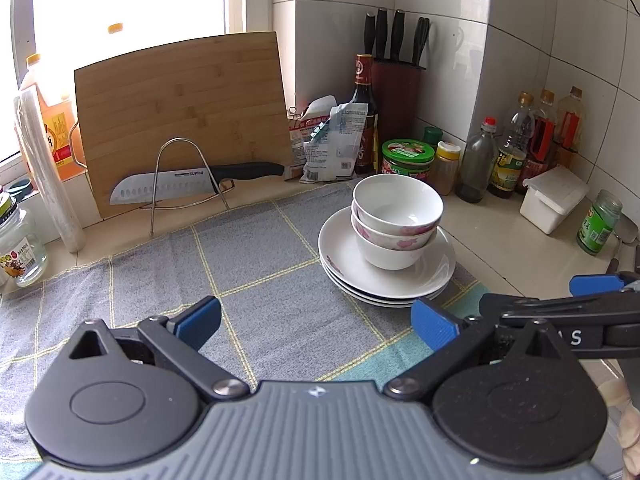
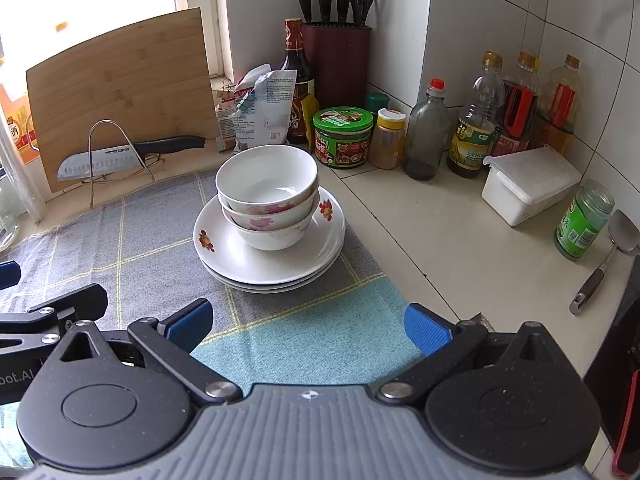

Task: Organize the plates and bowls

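Note:
Three white bowls with pink flowers (image 1: 396, 220) (image 2: 268, 196) are nested and stand on a stack of three white plates (image 1: 340, 256) (image 2: 224, 256) at the right side of a grey checked cloth (image 1: 240, 264) (image 2: 132, 240). My left gripper (image 1: 316, 324) is open and empty, a short way in front of the stack and to its left. My right gripper (image 2: 308, 328) is open and empty, right in front of the stack. The right gripper also shows at the right edge of the left wrist view (image 1: 592, 304).
A bamboo cutting board (image 1: 180, 120) (image 2: 120, 92) and a knife (image 1: 188, 180) (image 2: 120, 156) in a wire rack stand at the back. Sauce bottles, jars (image 2: 342, 138), a knife block (image 2: 336, 60) and a white box (image 2: 528, 184) crowd the corner and right counter. A spoon (image 2: 612, 256) lies at the right.

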